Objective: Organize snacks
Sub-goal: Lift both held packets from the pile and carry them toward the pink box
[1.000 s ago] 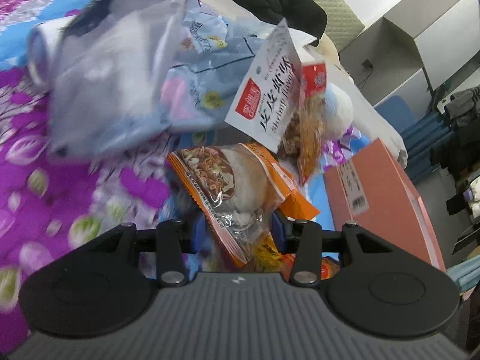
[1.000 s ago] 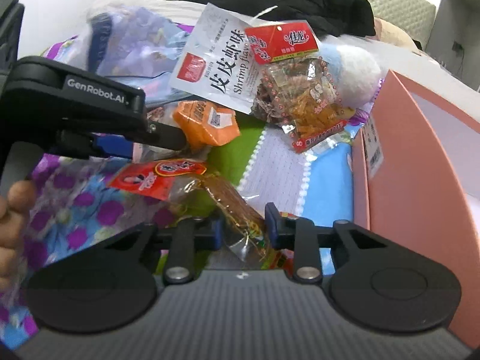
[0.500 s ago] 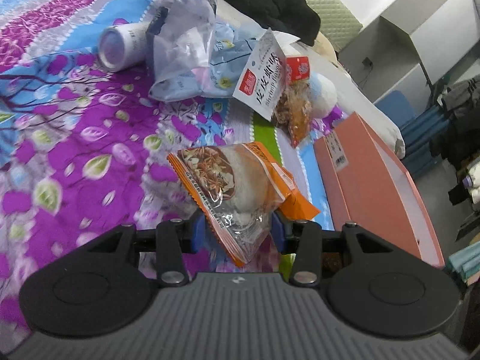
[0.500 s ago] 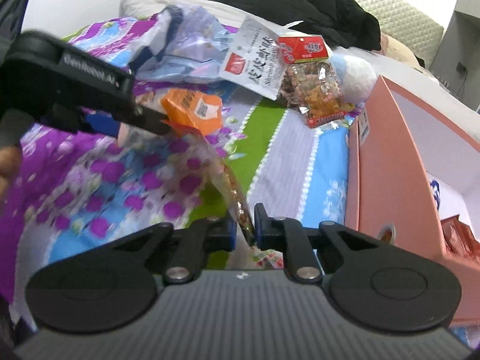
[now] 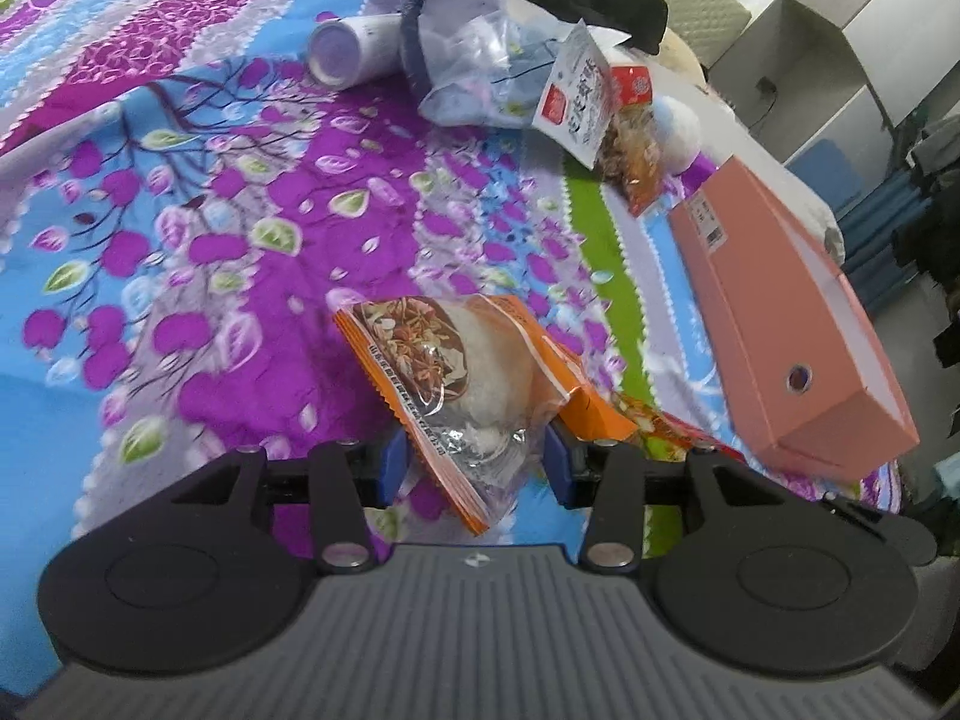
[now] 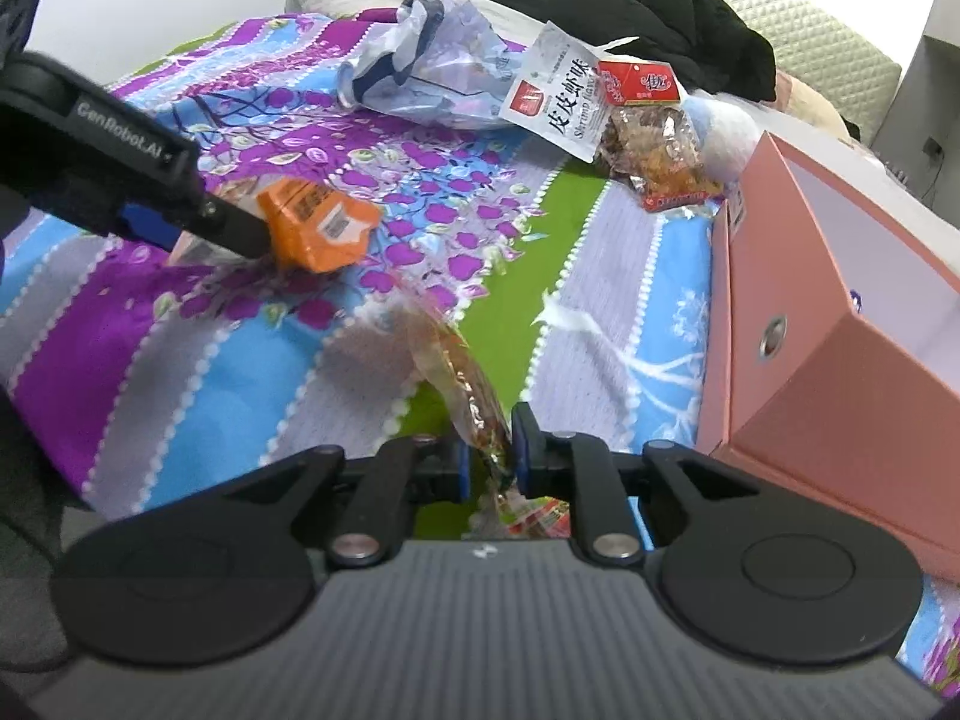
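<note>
Overhead, we note the left gripper (image 5: 474, 462) pinching an orange-edged snack packet (image 5: 456, 372), held above the floral bedsheet (image 5: 180, 210). Our right gripper (image 6: 489, 462) pinches a thin clear packet of reddish snack (image 6: 468, 396); its jaws have just been opening a little, packet between them and pads touching it. At two o'clock from the right gripper sits the open pink box (image 6: 828, 324). Toward twelve o'clock lie a white shrimp-flavour packet (image 6: 555, 105), a red-topped snack bag (image 6: 654, 150) and a crumpled plastic bag (image 6: 432, 54).
</note>
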{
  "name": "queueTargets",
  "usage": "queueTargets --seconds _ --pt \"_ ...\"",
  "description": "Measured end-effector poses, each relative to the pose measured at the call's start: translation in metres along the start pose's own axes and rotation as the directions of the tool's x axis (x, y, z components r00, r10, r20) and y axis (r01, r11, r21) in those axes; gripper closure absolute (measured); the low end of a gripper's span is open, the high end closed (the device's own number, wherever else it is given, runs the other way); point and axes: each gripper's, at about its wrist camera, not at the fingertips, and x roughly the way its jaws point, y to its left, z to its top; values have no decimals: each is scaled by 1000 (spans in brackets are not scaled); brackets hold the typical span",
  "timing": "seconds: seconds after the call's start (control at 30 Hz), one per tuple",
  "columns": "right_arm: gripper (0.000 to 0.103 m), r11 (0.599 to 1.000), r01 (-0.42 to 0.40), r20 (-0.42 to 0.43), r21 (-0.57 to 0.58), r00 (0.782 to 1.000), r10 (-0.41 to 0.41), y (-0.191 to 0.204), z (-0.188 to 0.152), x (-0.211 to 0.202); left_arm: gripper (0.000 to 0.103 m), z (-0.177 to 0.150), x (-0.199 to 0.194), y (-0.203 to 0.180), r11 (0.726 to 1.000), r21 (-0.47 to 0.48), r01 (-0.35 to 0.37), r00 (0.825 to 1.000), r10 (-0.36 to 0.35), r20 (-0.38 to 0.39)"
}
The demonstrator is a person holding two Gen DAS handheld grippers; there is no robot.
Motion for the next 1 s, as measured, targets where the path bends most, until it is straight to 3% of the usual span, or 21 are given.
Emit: queueTargets --seconds 0.07,0.13,0.2,0.3,0.43,0.57,0.77,0.87,1.0 --pt "75 1000 -22 0 20 1000 22 -1 -2 -3 48 -3 -3 3 1000 -8 -17 1000 17 -7" --pt "53 997 -60 -3 52 998 60 -3 -5 -5 39 -4 -4 4 999 -25 -31 1000 30 -8" --pt "42 992 -96 2 79 995 96 -4 -8 -7 14 -6 -6 6 998 -39 -42 999 42 0" --pt "16 986 -129 12 102 992 128 -4 -12 -9 10 -9 -9 8 998 -38 -51 999 51 -5" --pt "16 968 -182 40 174 983 178 -12 -15 -10 5 -11 -6 8 997 -43 -61 998 60 -25" --pt "16 964 -162 61 211 987 152 -20 -16 -2 3 -10 -7 9 996 -77 -39 999 38 -19" --pt "16 981 -160 55 113 986 155 -17 -17 18 1 -6 -5 5 993 -116 -13 1000 11 -21" --pt "15 979 -171 20 111 985 170 -18 -18 27 0 -5 -4 9 982 -186 43 998 -49 -30" --pt "12 981 -188 13 51 982 187 -12 -22 29 0 -3 -4 12 971 -239 28 999 -35 -24"
